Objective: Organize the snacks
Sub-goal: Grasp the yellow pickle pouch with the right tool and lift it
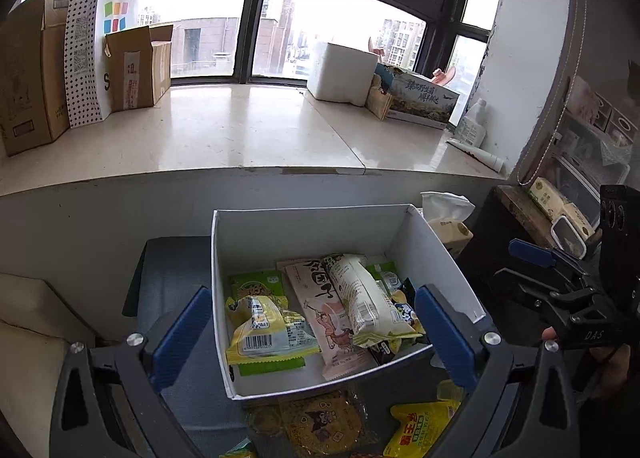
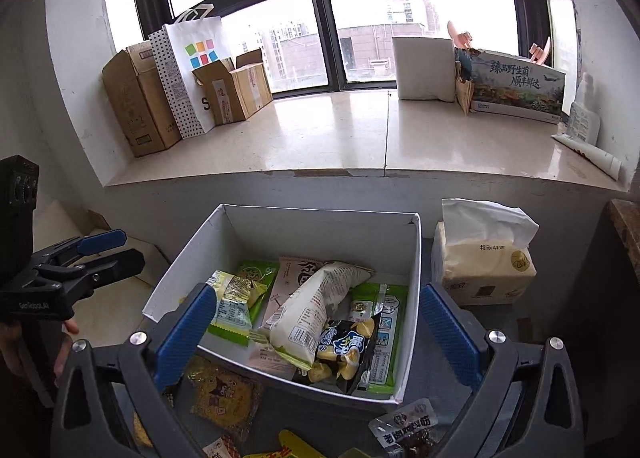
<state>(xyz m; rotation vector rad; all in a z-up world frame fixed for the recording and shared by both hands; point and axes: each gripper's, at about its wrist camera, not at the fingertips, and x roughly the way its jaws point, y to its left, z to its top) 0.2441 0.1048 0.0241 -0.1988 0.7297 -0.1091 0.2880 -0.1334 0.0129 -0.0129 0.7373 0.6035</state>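
A white open box [image 1: 436, 258] [image 2: 414, 278] stands on a grey surface and holds several snack packets: a yellow one [image 1: 264, 328], a pink one [image 1: 324, 298], a white one [image 1: 368, 298] [image 2: 308, 310], a black chips bag [image 2: 348, 346] and green ones [image 2: 384, 322]. Loose packets lie in front of the box: a Kuromi cookie pack [image 1: 320, 424] [image 2: 224, 394], a yellow bag [image 1: 420, 430] and a clear meat snack [image 2: 412, 430]. My left gripper [image 1: 316, 334] is open and empty over the box's near side. My right gripper [image 2: 316, 336] is open and empty too.
A tissue pack [image 2: 484, 258] [image 1: 448, 218] stands right of the box. Behind is a stone window sill [image 2: 340, 138] with cardboard boxes [image 2: 136, 98], a paper bag [image 2: 192, 70] and a white box [image 2: 424, 66]. A dark shelf [image 1: 532, 214] is at the right.
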